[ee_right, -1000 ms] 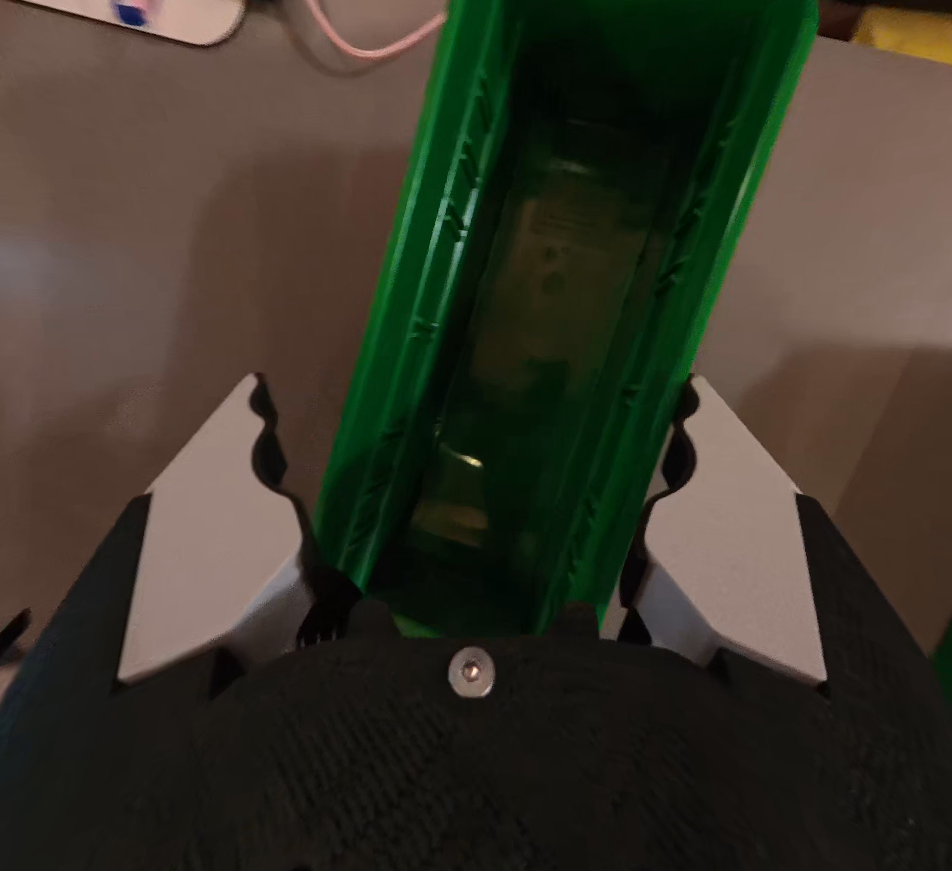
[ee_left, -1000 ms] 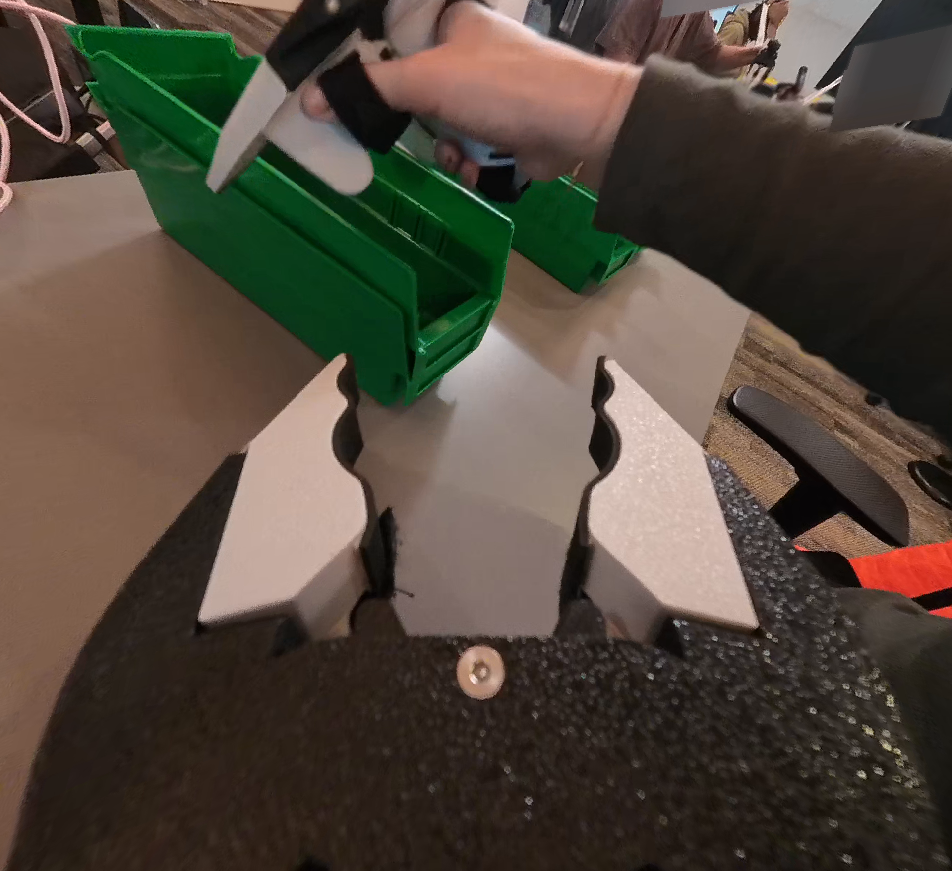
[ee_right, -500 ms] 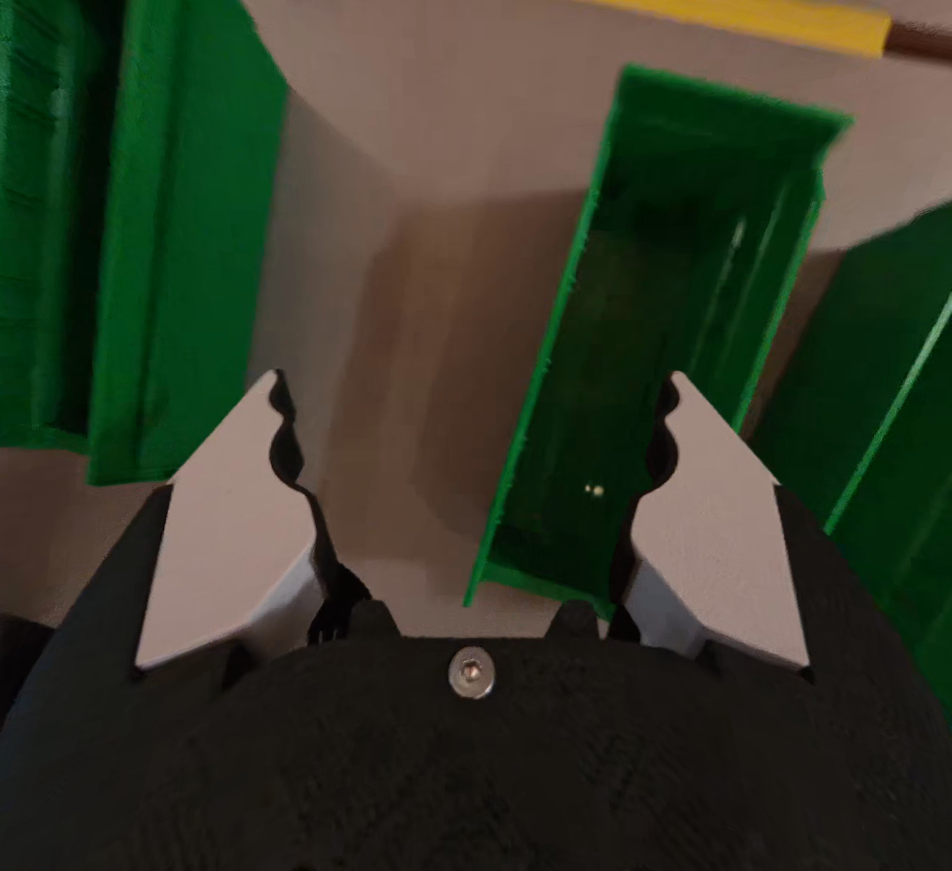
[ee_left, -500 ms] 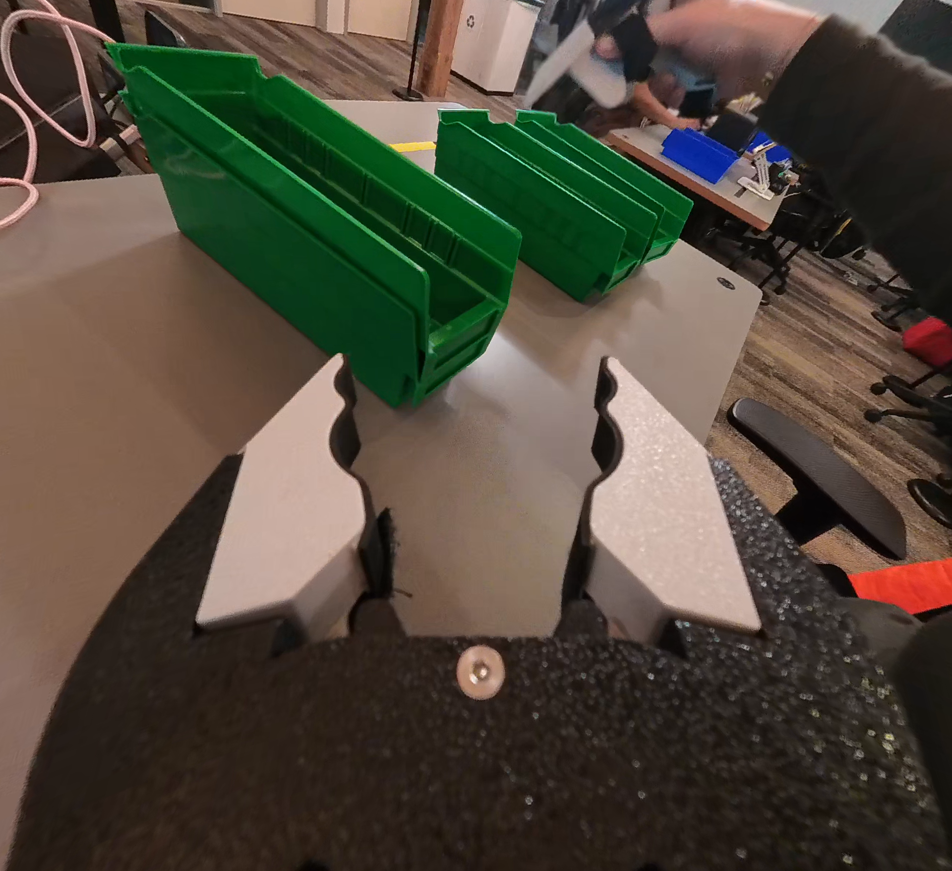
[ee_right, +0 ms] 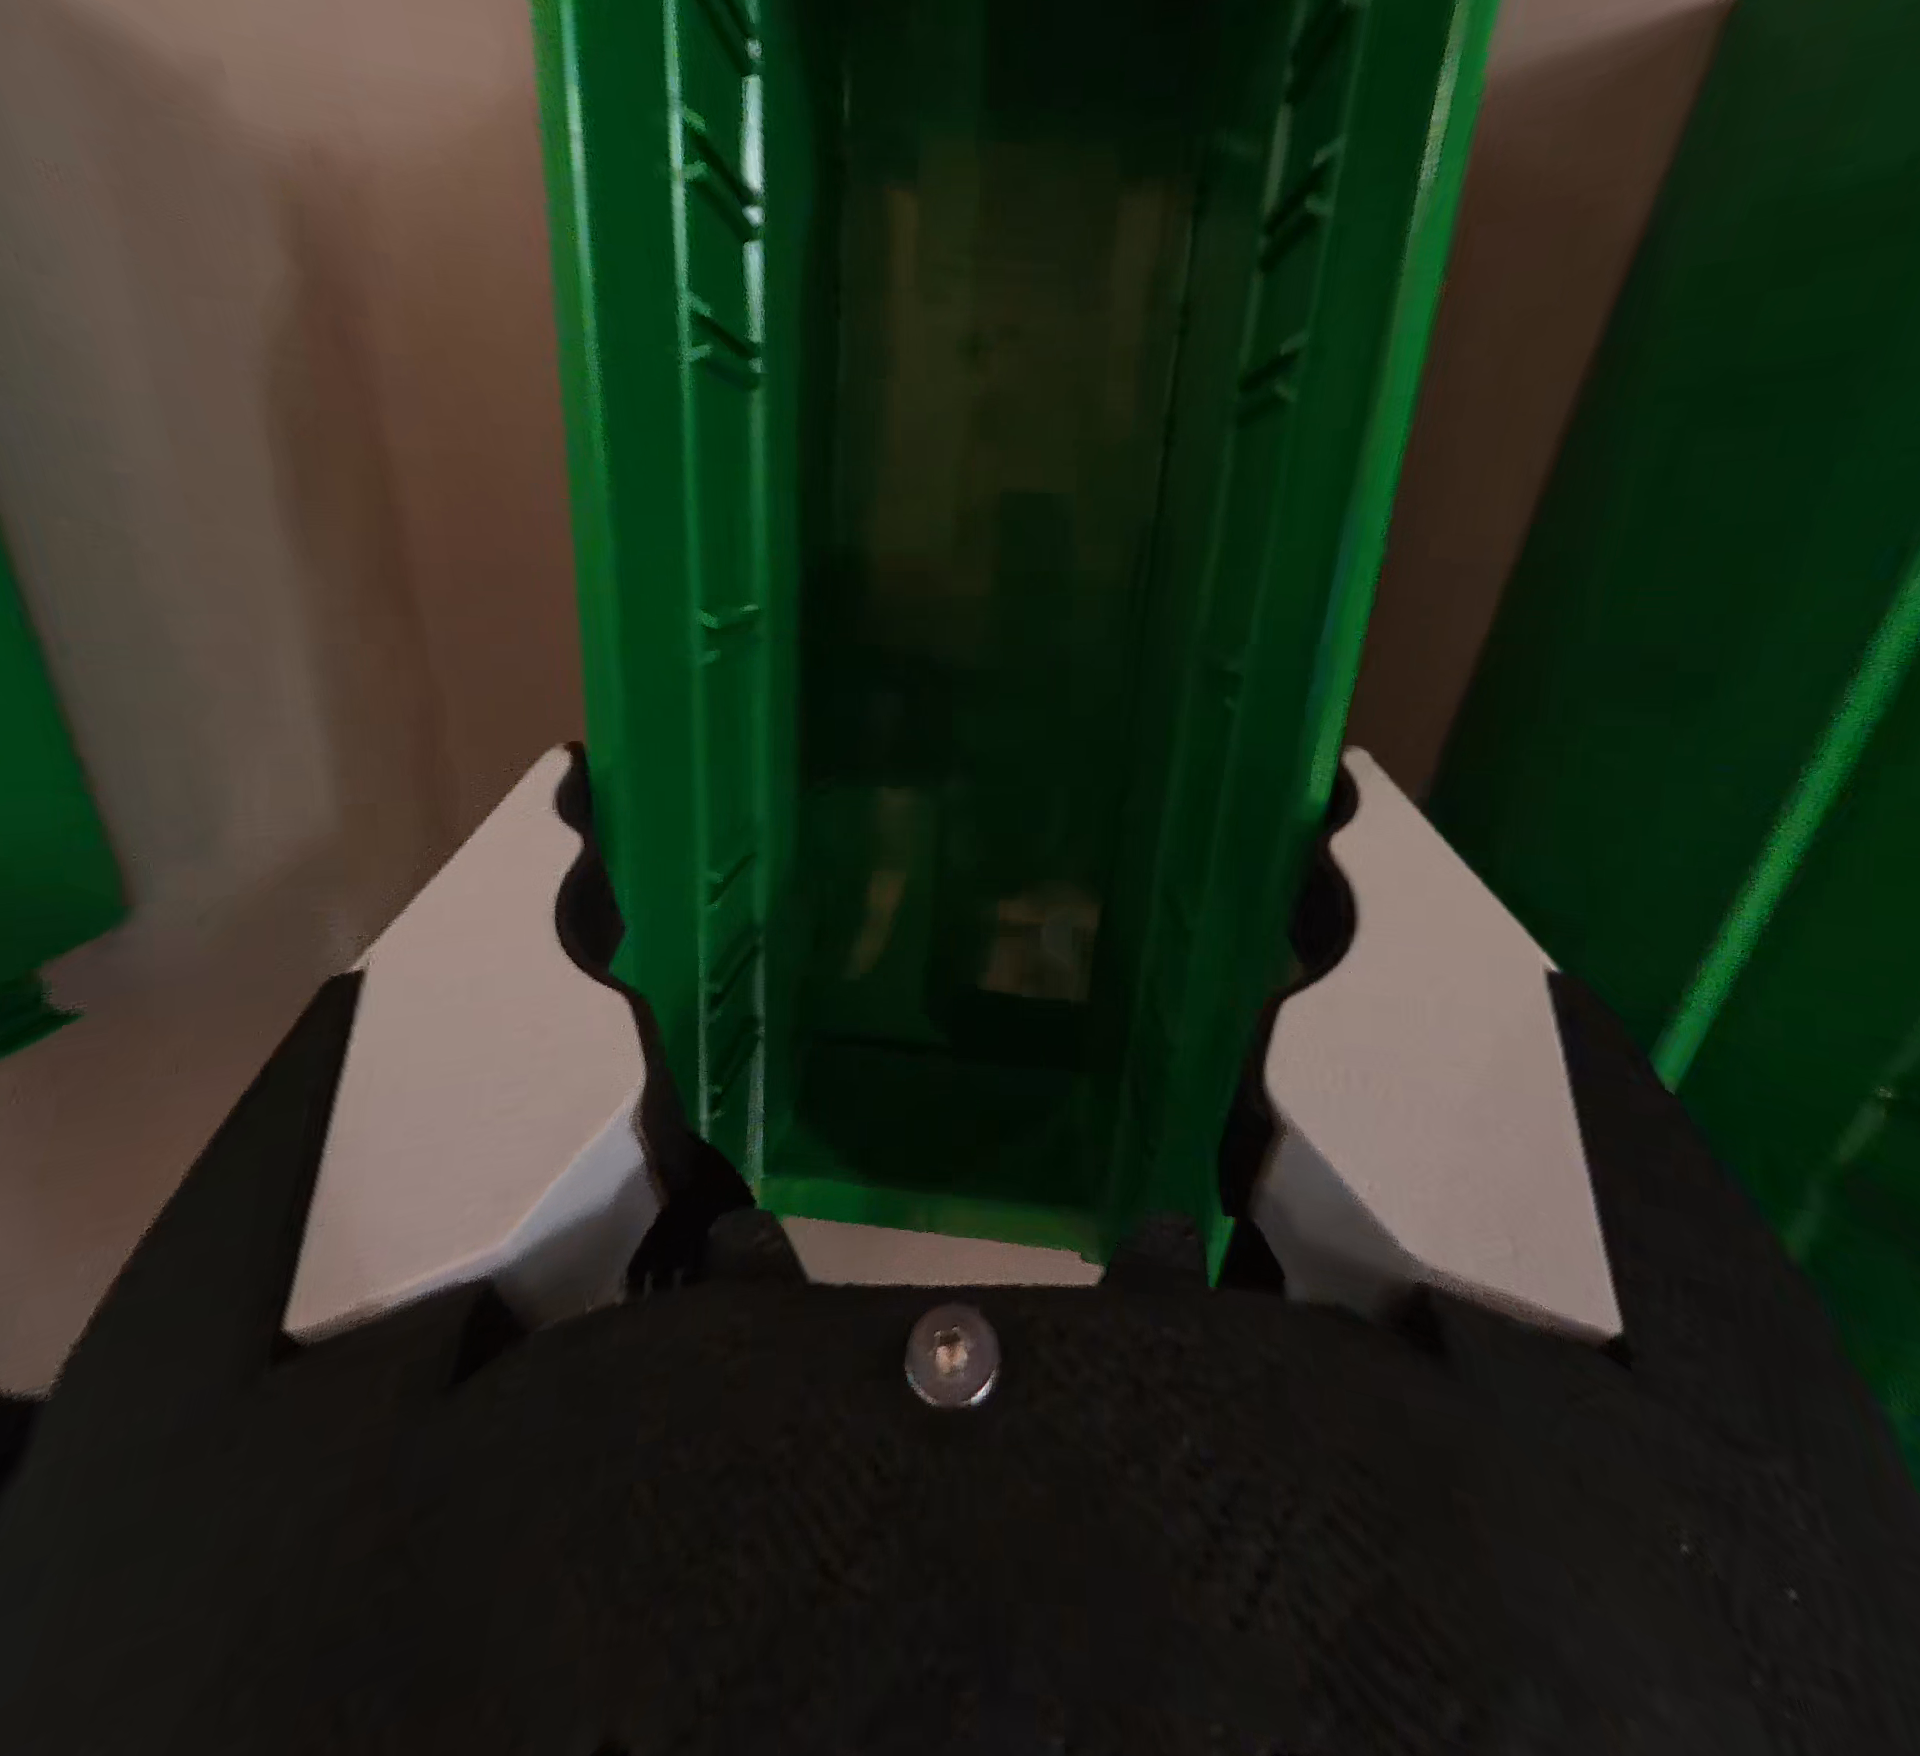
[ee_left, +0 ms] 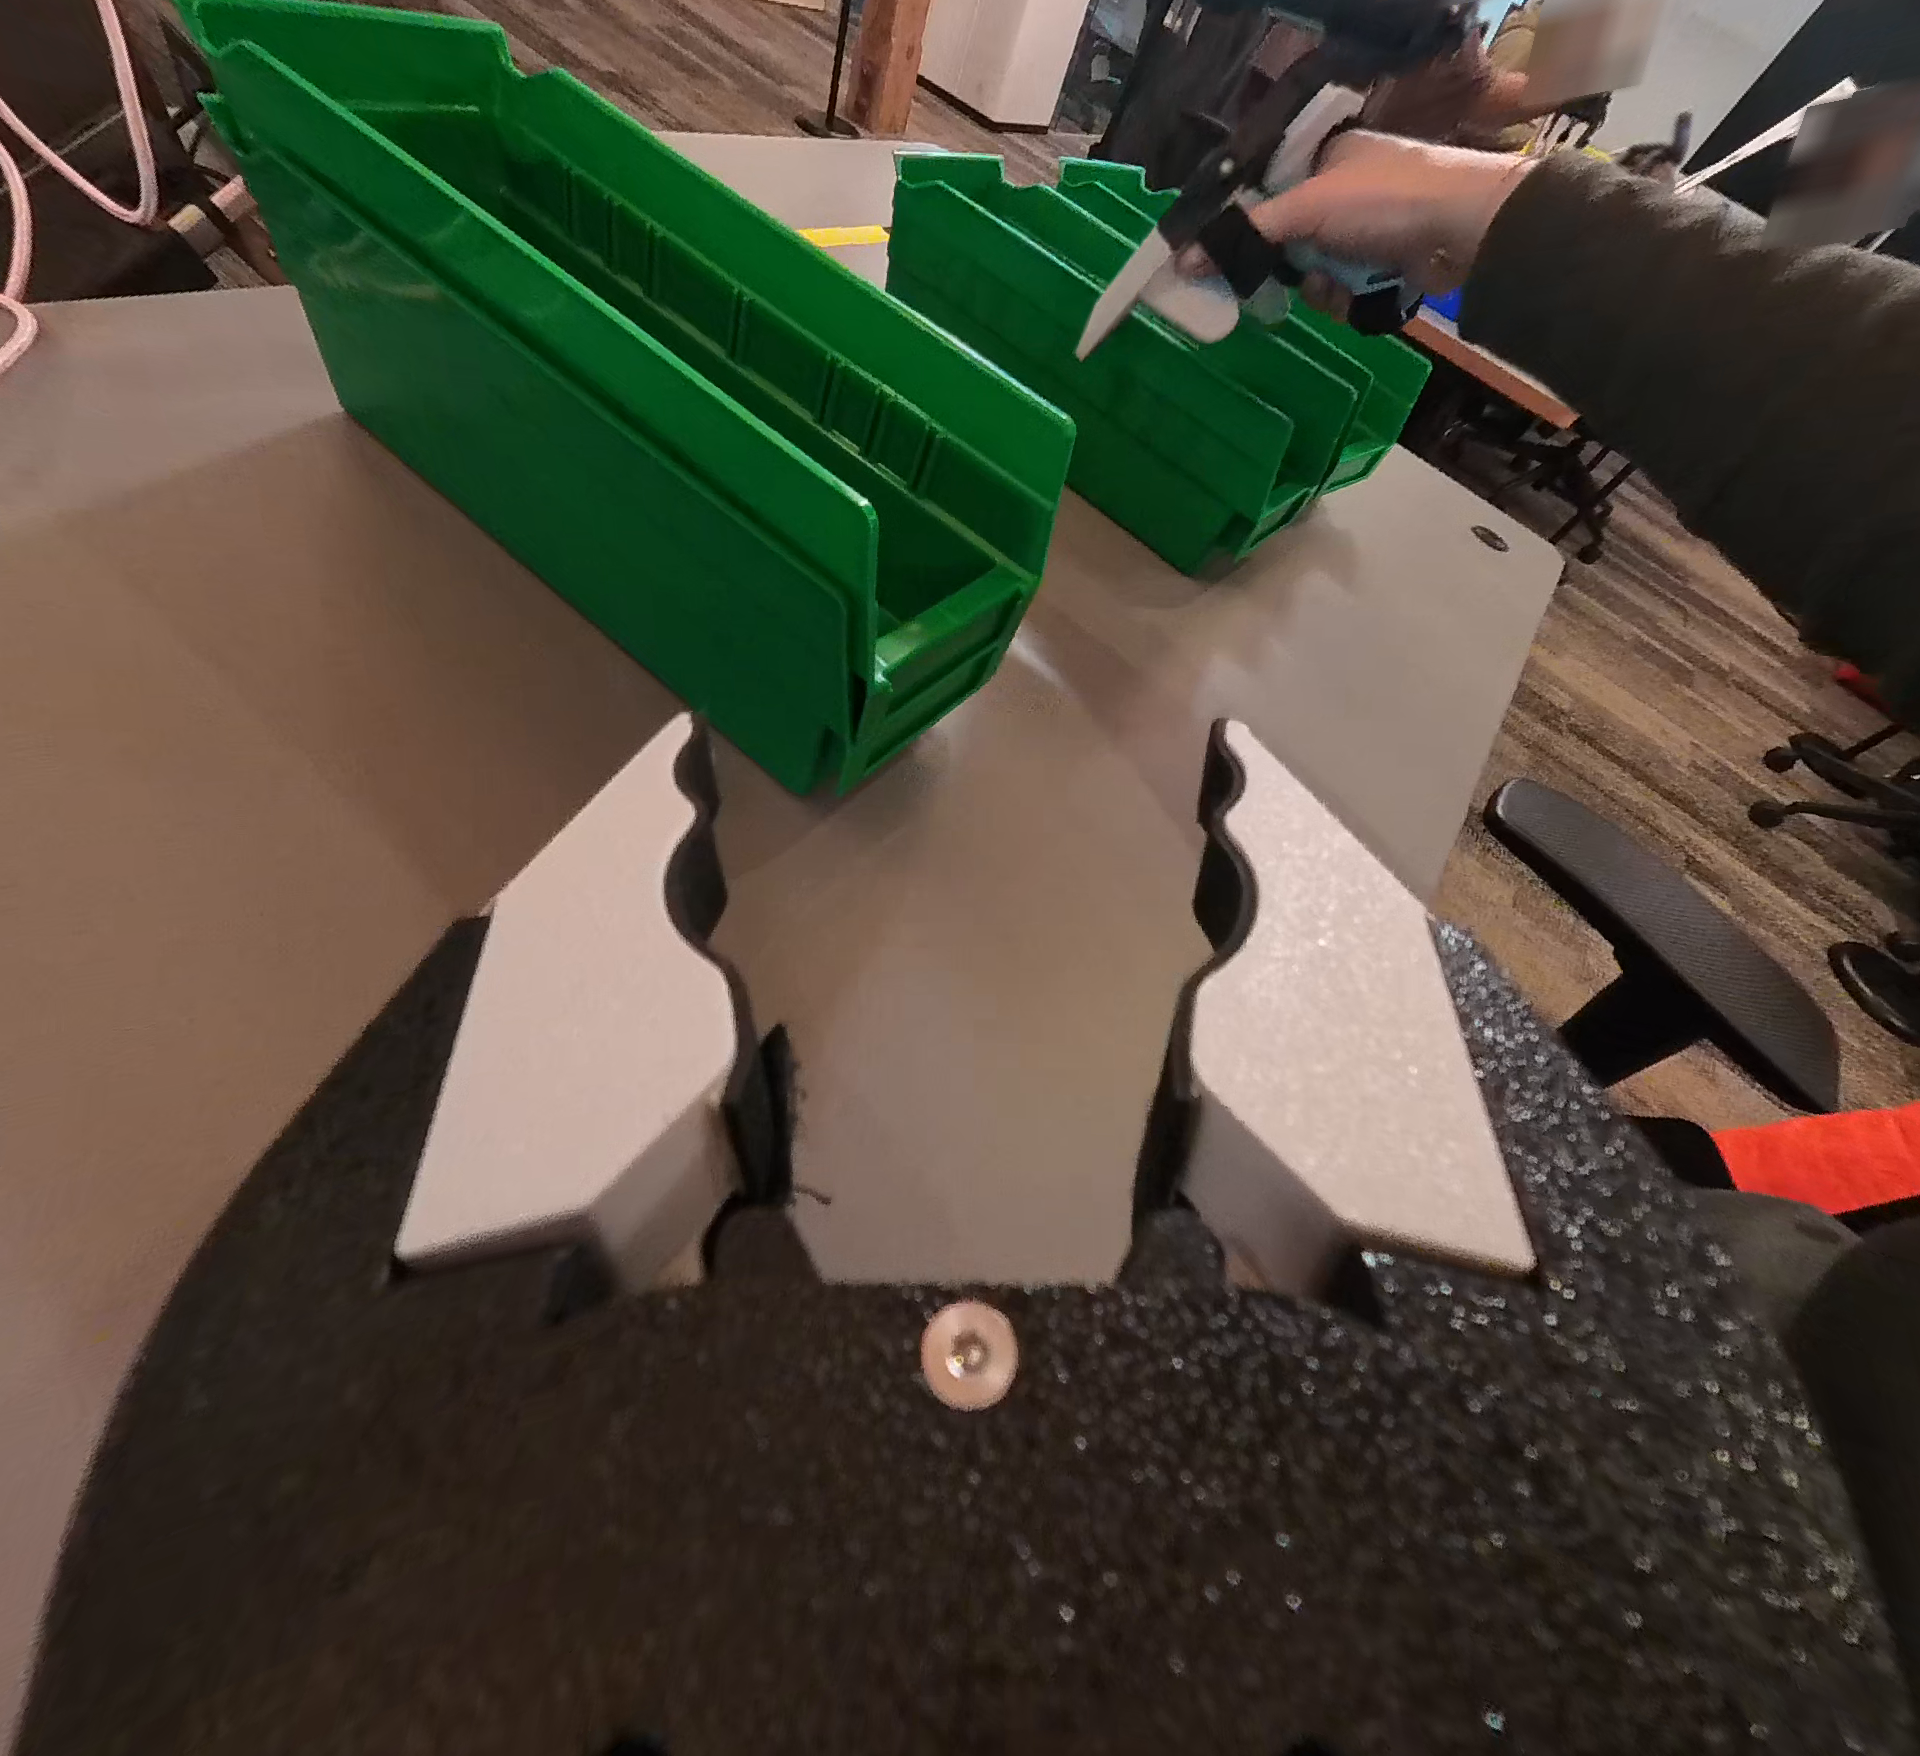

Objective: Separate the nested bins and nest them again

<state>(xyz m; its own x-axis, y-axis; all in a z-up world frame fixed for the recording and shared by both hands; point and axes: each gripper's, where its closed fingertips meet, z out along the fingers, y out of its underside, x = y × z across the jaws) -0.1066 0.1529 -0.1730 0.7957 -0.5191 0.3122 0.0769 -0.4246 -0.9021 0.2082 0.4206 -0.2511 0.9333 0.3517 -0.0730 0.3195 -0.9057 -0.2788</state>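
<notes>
A pair of nested green bins [ee_left: 582,418] stands on the grey table [ee_left: 208,719], just beyond my left gripper [ee_left: 956,740]. That gripper is open and empty, low over the table at the bins' near end. Farther right stand more green bins [ee_left: 1122,397], side by side. A hand holds my right gripper [ee_left: 1143,304] over them, pointing down. In the right wrist view my right gripper [ee_right: 958,761] is open and looks down into one green bin [ee_right: 665,356]. Its fingers [ee_right: 468,1031] stand outside the bin's two long walls.
Other green bins show at the right edge [ee_right: 1714,563] and left edge [ee_right: 42,771] of the right wrist view. A pink cable [ee_left: 104,44] hangs behind the table's far left. An office chair [ee_left: 1662,958] and an orange item [ee_left: 1818,1156] sit off the table's right edge.
My right gripper left the nested bins on the left, swung right, and came down over another green bin. My left gripper has barely moved.
</notes>
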